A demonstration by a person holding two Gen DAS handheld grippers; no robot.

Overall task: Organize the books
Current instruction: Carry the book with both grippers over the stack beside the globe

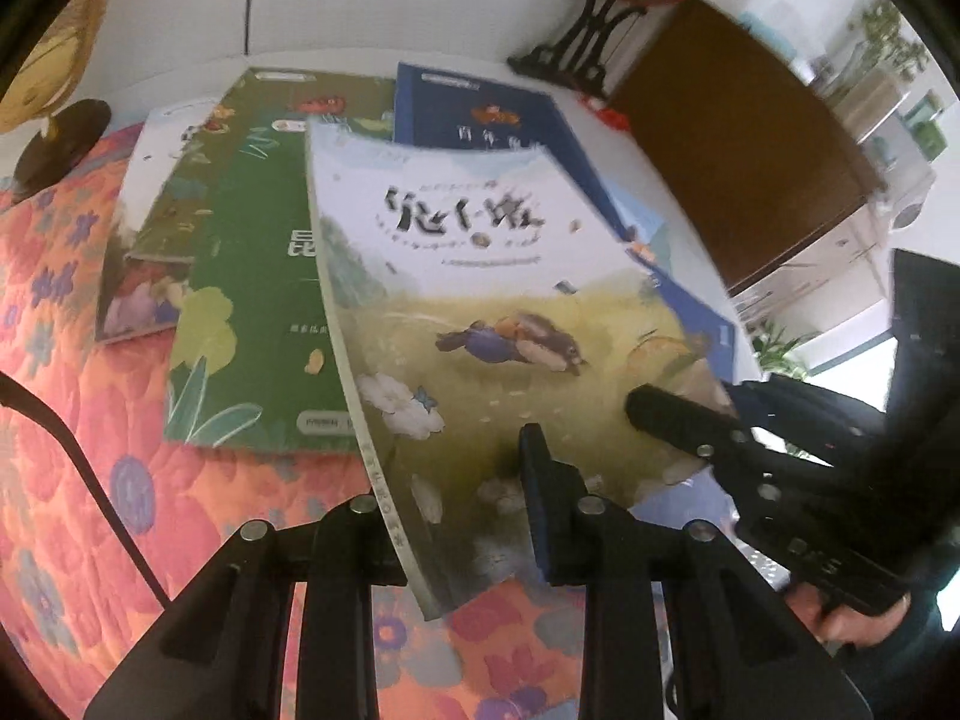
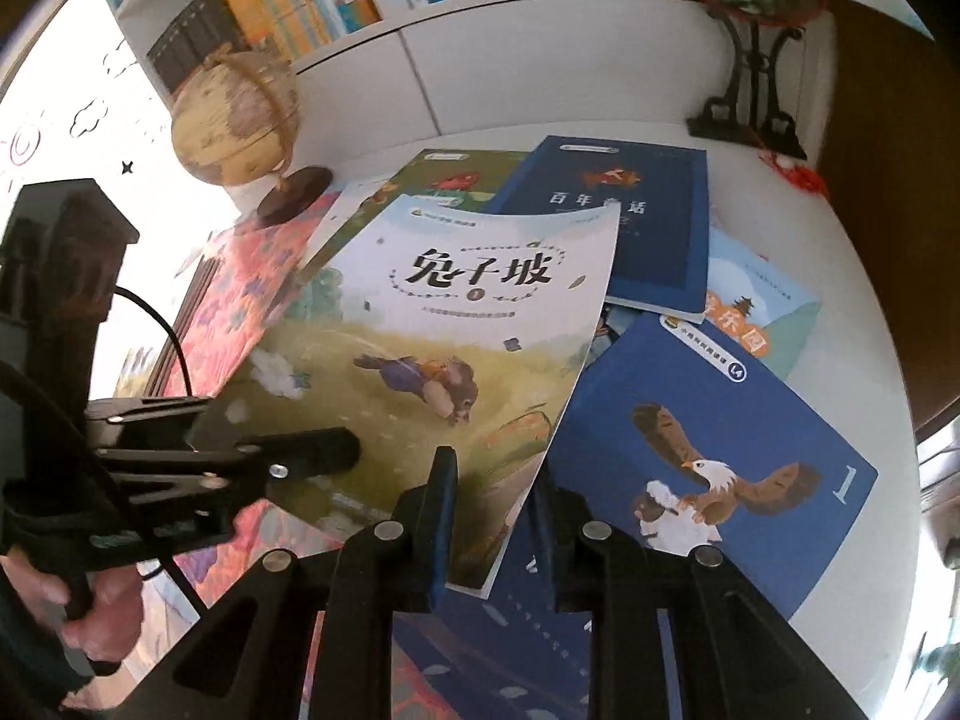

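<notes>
White-and-green rabbit book (image 2: 456,324) lifted above other books, left tongs (image 1: 462,516) and right tongs (image 2: 495,516) pinching its lower corners.

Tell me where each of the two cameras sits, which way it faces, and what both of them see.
Left wrist: sits on the left gripper, looking forward along its fingers at the rabbit book it clamps by the near edge; the right gripper and hand enter from the right.
Right wrist: sits on the right gripper, facing the same rabbit book, the eagle book and the globe; the left gripper enters from the left.
Shared: the rabbit book, both grippers, the dark blue book.
</notes>
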